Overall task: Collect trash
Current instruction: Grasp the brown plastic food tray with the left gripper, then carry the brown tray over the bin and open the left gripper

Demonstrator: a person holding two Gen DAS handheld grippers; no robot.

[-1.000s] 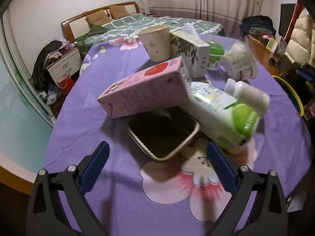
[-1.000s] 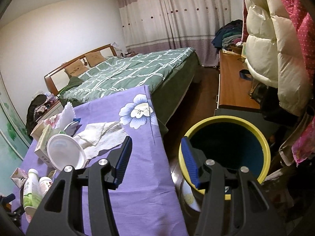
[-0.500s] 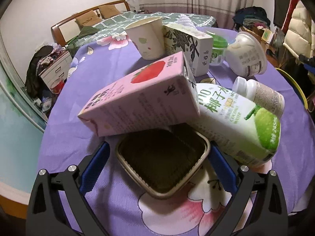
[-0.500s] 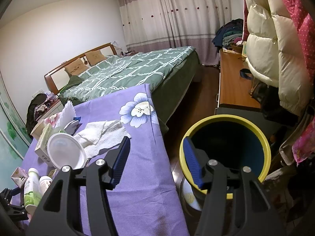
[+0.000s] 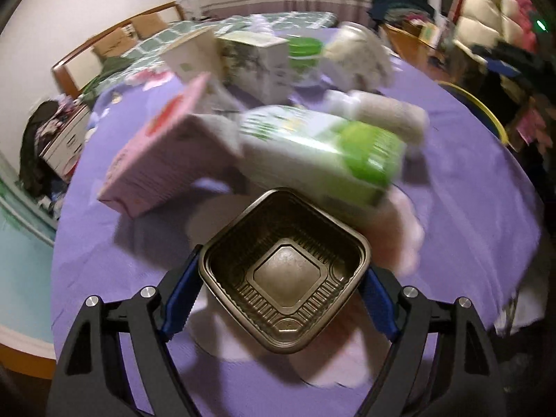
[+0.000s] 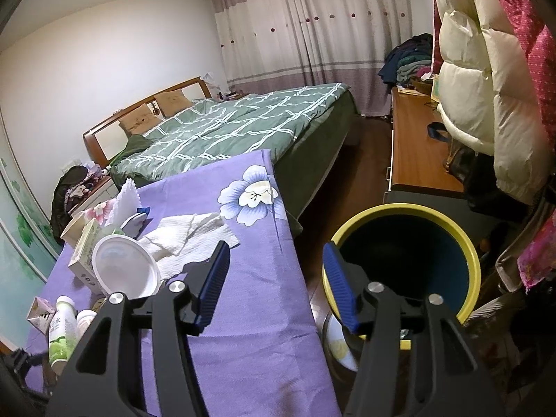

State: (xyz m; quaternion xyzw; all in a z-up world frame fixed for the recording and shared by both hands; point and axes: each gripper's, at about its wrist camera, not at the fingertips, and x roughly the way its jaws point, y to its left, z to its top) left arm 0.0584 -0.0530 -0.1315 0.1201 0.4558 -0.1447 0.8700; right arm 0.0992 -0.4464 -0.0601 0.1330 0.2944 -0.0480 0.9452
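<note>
the left gripper has just been closing its jaws, and a dark brown plastic tray now sits between them, its two side corners meeting the blue pads, so the claw is grasping the tray. the tray is turned like a diamond, open side up, over the purple flowered tablecloth. just beyond it lie a pink carton and a green and white carton on their sides, with a small white bottle beside the green one; much of this is blurred. farther back stand a paper cup, a tissue box and a white bowl on its side.

the right gripper is released, nothing between its jaws, at the table's edge above a yellow-rimmed bin on the floor. a crumpled white paper towel lies on the cloth near it.
</note>
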